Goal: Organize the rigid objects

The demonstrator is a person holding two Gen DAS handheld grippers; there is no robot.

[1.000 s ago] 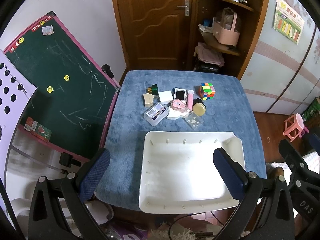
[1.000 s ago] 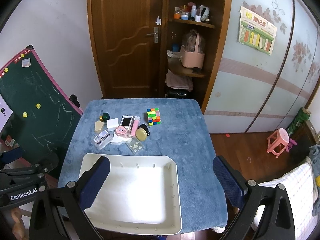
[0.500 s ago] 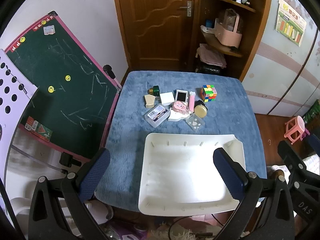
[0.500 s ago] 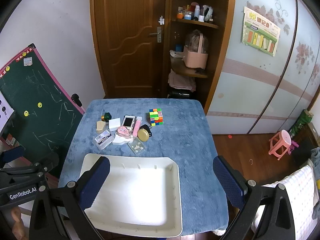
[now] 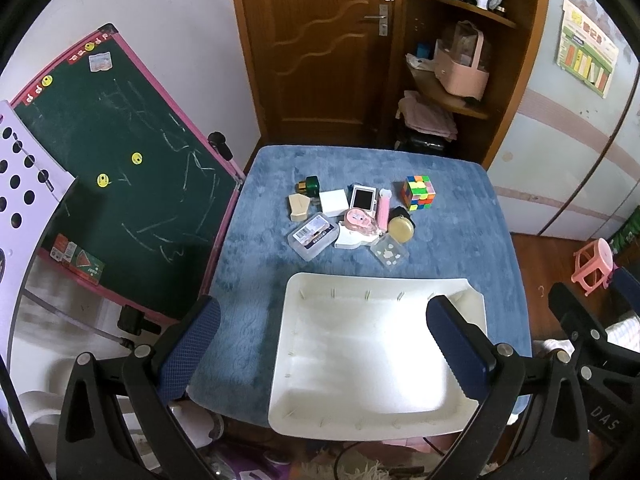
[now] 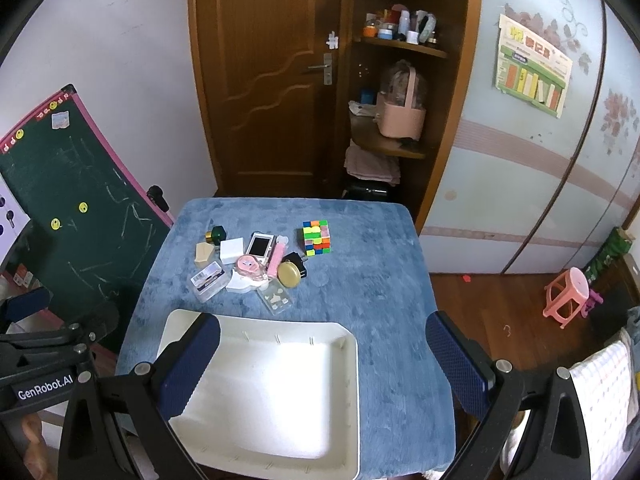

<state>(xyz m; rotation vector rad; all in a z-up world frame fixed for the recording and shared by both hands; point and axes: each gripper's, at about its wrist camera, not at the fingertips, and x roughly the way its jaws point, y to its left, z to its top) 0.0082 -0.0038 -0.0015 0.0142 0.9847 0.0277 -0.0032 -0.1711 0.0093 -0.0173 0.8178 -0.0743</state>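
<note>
Both tools held high above the table [image 5: 256,320], cameras angled down onto it. Left gripper [image 5: 320,344]: jaws spread wide, nothing between the blue textured pads [image 5: 190,354]. Right gripper [image 6: 324,364]: same, wide apart, empty; its left finger overlaps the tray's near-left corner in view (no contact evident).

White tray [image 5: 400,424]: rect., rounded corners, raised rim, smooth plastic-looking; long axis runs L–R across the near half of table. Sits on blue plush cover.

Objs clustered beyond the tray's far rim, mid-table, mostly touching or overlapping:
- Rubik's cube [image 5: 418,192], multicolour, apart at right end
- clear rect. box [image 5: 313,236] w/ label, long axis diagonal
- pink stick [image 5: 383,210], long axis pointing away from tray
- round gold compact [image 5: 400,229]
- white square block [image 5: 333,202]
- small clear case [image 5: 389,251], nearest the tray

Chalkboard [image 5: 116,176] leans left of table.
</note>
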